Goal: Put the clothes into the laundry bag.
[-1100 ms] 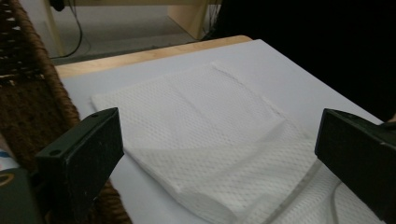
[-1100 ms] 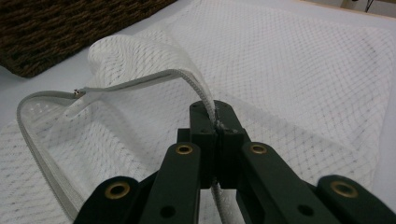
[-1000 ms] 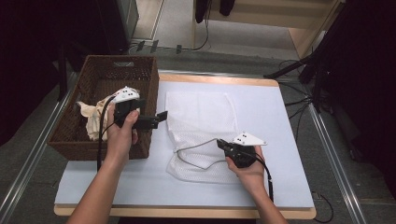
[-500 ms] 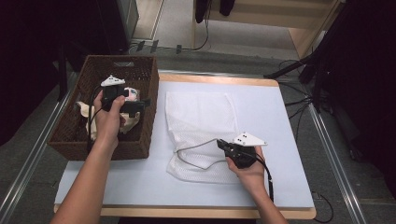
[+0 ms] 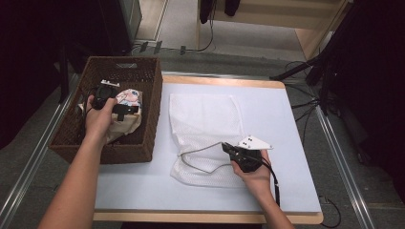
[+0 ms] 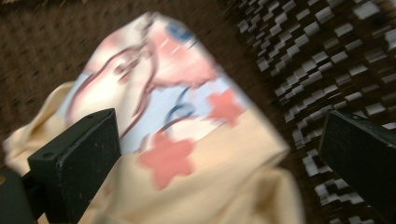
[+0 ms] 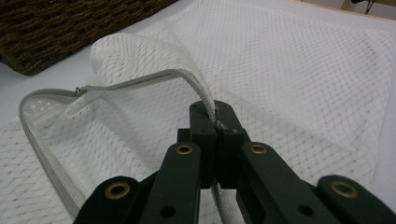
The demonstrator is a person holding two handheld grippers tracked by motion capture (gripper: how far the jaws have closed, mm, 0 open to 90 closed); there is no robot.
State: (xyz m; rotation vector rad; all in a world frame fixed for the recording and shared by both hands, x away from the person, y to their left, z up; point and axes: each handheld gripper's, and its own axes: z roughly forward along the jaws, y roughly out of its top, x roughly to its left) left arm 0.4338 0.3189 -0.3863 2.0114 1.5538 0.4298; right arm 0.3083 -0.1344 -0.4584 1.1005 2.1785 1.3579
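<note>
A white mesh laundry bag (image 5: 205, 117) lies flat on the table's white mat. My right gripper (image 5: 229, 149) is shut on the bag's zipper edge (image 7: 205, 95) and lifts it, so the mouth stands open in a loop. A cream cloth with pink flowers and blue print (image 5: 128, 98) lies inside the brown wicker basket (image 5: 150, 102) at the left. My left gripper (image 5: 125, 110) is down in the basket over that cloth. In the left gripper view its jaws stand wide open around the cloth (image 6: 187, 140), with the pads apart from it.
The basket's woven wall (image 6: 336, 70) rises close beside the left gripper. The basket's corner (image 7: 70, 28) lies just beyond the open bag mouth. Bare white mat (image 5: 286, 124) stretches right of the bag. Cables and dark stands crowd the floor beyond the table.
My left hand has moved from the basket's right rim leftward and down into the basket, over the cloth. The right gripper and the held zipper edge have stayed still.
</note>
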